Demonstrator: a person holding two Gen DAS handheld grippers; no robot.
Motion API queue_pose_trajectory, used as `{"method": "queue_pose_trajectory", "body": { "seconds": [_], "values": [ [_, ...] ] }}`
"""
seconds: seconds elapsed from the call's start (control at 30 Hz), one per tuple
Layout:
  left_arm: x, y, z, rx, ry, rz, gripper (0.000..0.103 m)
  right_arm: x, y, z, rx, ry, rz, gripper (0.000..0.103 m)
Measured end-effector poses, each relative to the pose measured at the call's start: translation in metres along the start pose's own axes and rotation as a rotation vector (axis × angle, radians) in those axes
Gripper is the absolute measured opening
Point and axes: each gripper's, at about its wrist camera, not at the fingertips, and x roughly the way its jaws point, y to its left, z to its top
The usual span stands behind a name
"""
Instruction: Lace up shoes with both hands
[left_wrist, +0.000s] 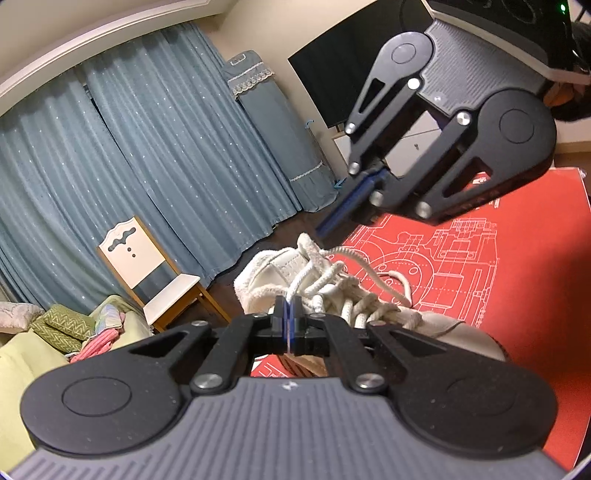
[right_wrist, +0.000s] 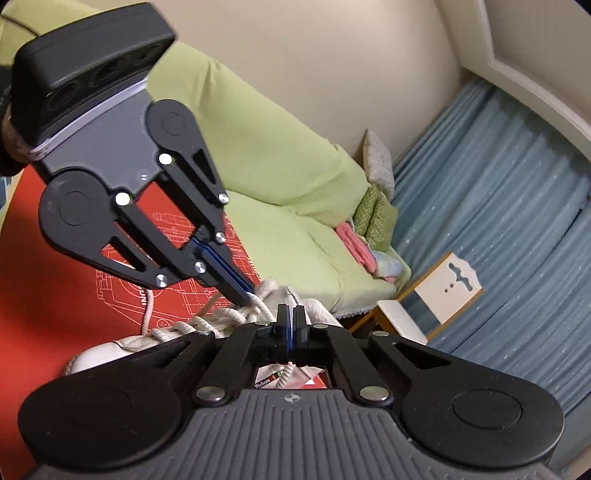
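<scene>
A white shoe (left_wrist: 332, 295) lies on a red mat (left_wrist: 517, 277), its white lace (left_wrist: 306, 280) loosely threaded over the tongue. The left gripper (left_wrist: 287, 314) sits just above the shoe's laced middle, jaws closed on a strand of the lace. The right gripper (left_wrist: 325, 229) hangs near the shoe's collar, tips pressed together; whether it pinches any lace cannot be told. A wooden chair (left_wrist: 155, 273) stands by blue curtains (left_wrist: 129, 166).
</scene>
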Motion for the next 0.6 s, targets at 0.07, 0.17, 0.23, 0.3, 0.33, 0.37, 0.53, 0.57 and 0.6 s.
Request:
{"method": "queue_pose_trajectory", "body": {
  "seconds": [0.07,0.17,0.23,0.3,0.33,0.37,0.53,0.57,0.6],
  "values": [
    [0.0,0.0,-0.001,0.003,0.001,0.0,0.0,-0.002,0.0,-0.003,-0.001,0.016,0.015,0.0],
    [0.0,-0.001,-0.002,0.007,0.002,-0.001,0.0,-0.001,0.013,-0.008,-0.074,0.053,-0.003,0.001],
    [0.0,-0.001,-0.002,0.009,0.002,-0.001,0.0,0.002,0.023,-0.01,-0.143,0.064,-0.005,0.001],
    [0.0,-0.002,-0.003,0.012,0.003,-0.002,0.0,0.007,0.031,-0.011,-0.199,0.063,-0.027,0.001],
    [0.0,-0.002,-0.003,0.013,0.003,-0.002,0.0,0.01,0.033,-0.011,-0.213,0.062,-0.038,0.001],
    [0.0,-0.002,-0.003,0.015,0.004,-0.002,0.0,0.013,0.033,-0.011,-0.225,0.062,-0.044,0.001],
    [0.0,-0.002,-0.006,0.012,-0.003,-0.005,0.0,0.023,0.038,-0.014,-0.266,0.072,-0.023,0.003],
    [0.0,-0.002,-0.006,0.011,-0.005,-0.006,0.0,0.022,0.039,-0.015,-0.264,0.071,-0.021,0.003],
    [0.0,-0.002,-0.007,0.008,-0.006,-0.008,0.0,0.022,0.039,-0.016,-0.256,0.068,-0.02,0.001]
  ]
}}
